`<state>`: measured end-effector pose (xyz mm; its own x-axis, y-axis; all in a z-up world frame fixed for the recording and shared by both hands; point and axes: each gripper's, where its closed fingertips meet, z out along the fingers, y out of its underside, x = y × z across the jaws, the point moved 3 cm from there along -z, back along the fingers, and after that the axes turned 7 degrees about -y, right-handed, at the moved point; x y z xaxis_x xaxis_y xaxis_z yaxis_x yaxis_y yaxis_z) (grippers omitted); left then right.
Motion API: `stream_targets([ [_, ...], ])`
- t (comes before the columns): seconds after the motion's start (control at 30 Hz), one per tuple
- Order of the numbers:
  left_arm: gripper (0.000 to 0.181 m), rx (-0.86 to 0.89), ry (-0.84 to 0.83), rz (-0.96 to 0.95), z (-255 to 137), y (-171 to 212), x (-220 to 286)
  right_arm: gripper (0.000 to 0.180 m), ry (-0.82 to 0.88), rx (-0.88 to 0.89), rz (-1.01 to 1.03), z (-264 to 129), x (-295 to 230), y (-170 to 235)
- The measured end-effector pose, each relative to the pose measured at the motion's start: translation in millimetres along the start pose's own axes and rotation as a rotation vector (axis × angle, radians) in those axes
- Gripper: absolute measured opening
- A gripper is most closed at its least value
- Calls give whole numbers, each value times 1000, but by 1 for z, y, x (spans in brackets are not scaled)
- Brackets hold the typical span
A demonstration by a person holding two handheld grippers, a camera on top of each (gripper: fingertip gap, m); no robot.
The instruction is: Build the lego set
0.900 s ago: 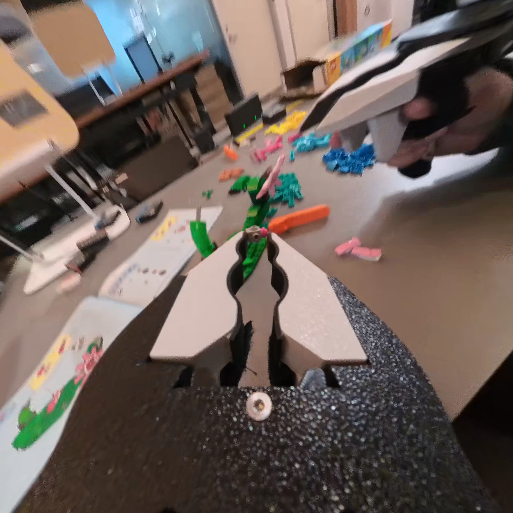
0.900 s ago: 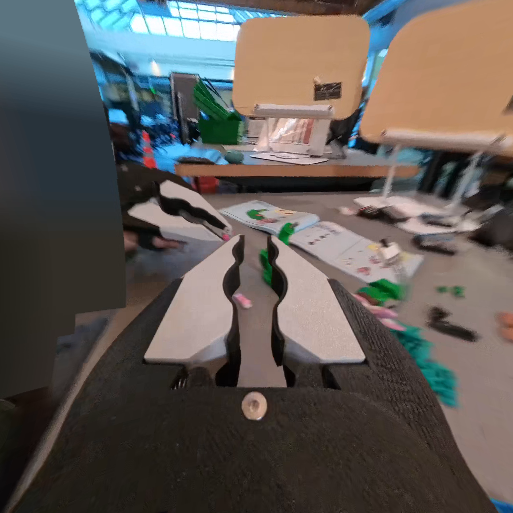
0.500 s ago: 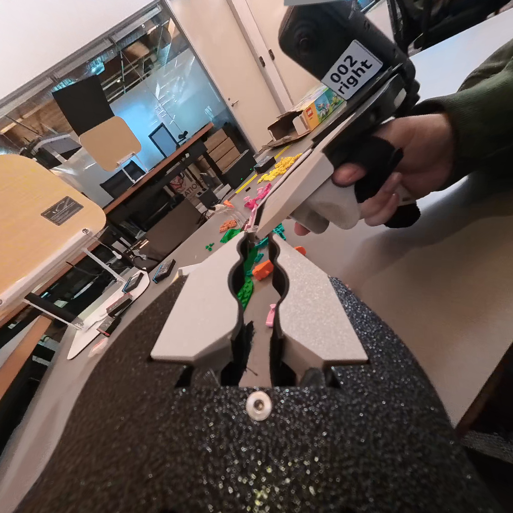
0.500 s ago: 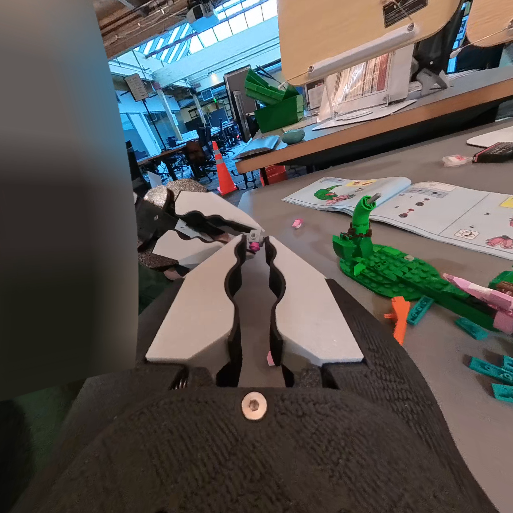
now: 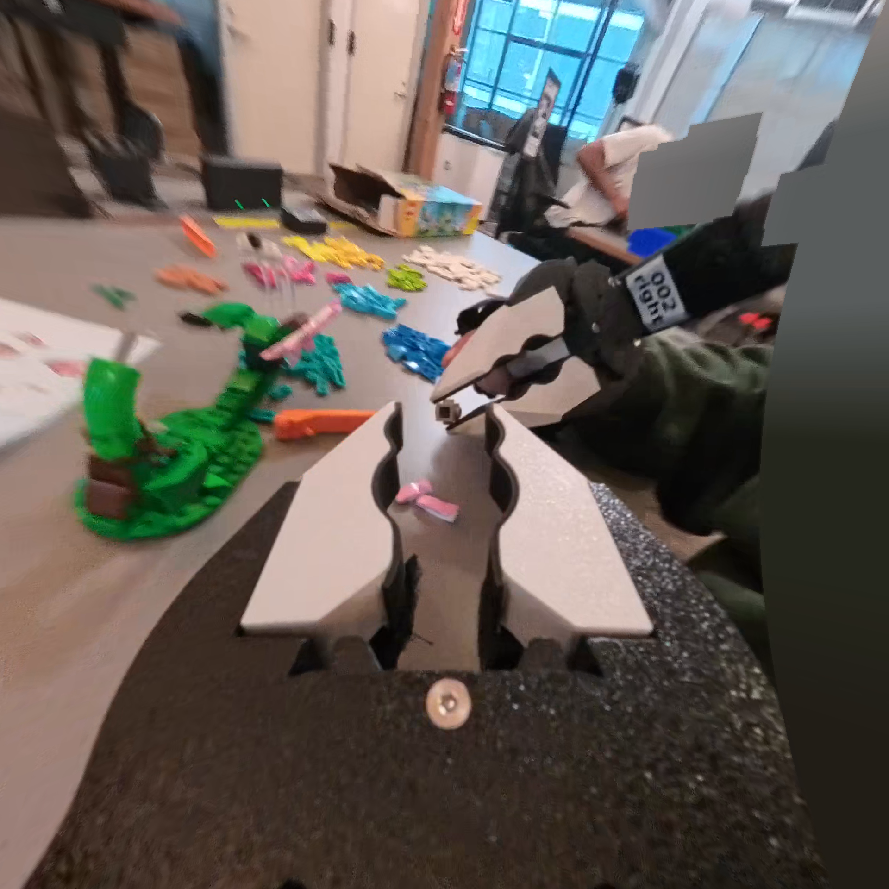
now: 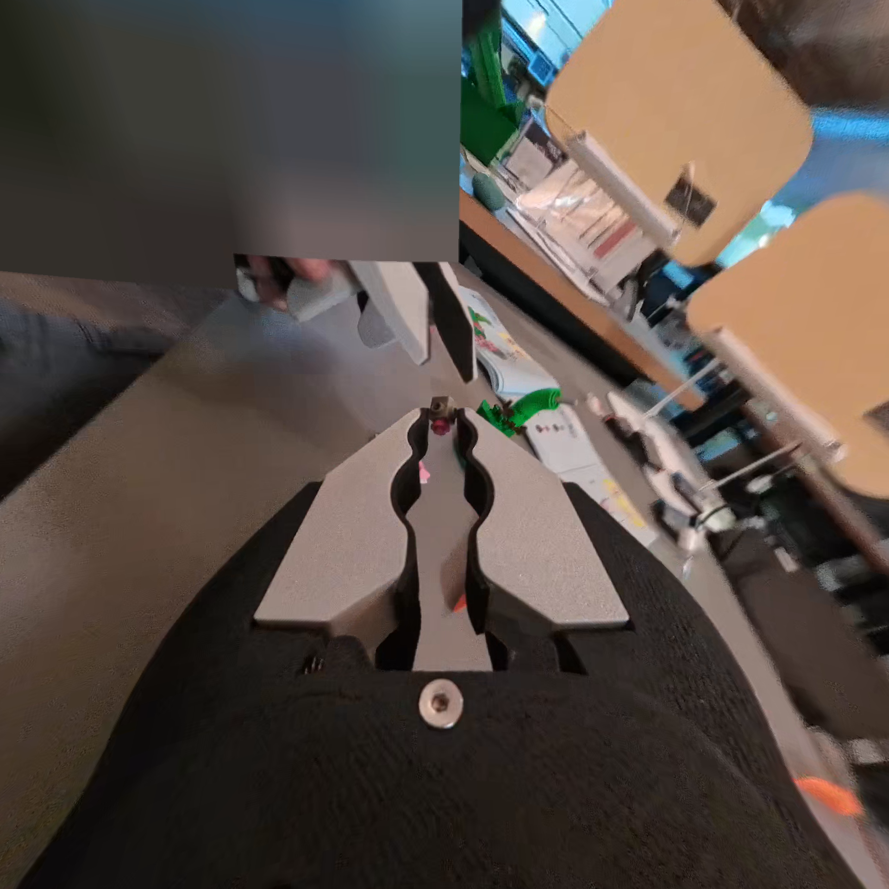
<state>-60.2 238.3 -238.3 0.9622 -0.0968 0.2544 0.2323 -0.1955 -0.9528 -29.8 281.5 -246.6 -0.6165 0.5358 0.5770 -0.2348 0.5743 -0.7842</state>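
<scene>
**Small grey piece pinched in the right gripper, left gripper standing empty**

The grey table [image 5: 96,601] fills the lower half of the left wrist view, and the half-built green model [image 5: 168,457] sits at middle left of that frame, its curved stem rising from a studded base. Sorted piles of coloured bricks [image 5: 356,298] spread across the upper middle, with an orange brick separator [image 5: 317,423] just right of the model. An open instruction booklet [image 6: 510,356] lies at centre right of the right wrist view.

The left gripper [image 5: 442,423] has its fingers spread apart with nothing between them; two loose pink pieces [image 5: 425,500] lie on the table seen through the gap. The right gripper [image 6: 443,413], in the right half of the left wrist view, is closed tight on a tiny grey piece [image 6: 440,406] with a magenta stud [image 6: 438,427] just below it.

Risks, as I judge them: the piece is held only at the very fingertips, so any twist or knock against the other gripper could flip it out, and it is small enough to get lost among the loose parts. Pressing it onto the model at an angle could also loosen the stem.

Both views are motion-blurred, so whether grey piece and stud are joined is probably yes, but not certain. Grey patches cover the upper left of the right wrist view and the right edge of the left one.
</scene>
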Motion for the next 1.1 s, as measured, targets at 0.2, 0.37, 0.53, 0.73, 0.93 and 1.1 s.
stream_targets([
  [0.2,25,-84,71,-122,2,13,0,10,-1,35,-128,0,-8,-9],
  [0.37,21,-95,119,-146,3,15,4,10,-18,38,-148,-1,-11,-9],
  [0.53,22,-84,156,-182,3,14,7,10,-19,41,-157,-1,-11,-10],
  [0.73,19,-125,141,-143,5,19,9,10,-40,5,-198,4,-18,-7],
  [0.93,11,-121,172,-159,4,19,12,10,-42,9,-192,4,-18,-7],
  [1.1,10,-105,118,-40,2,16,9,10,-36,27,-76,4,-13,-4],
])
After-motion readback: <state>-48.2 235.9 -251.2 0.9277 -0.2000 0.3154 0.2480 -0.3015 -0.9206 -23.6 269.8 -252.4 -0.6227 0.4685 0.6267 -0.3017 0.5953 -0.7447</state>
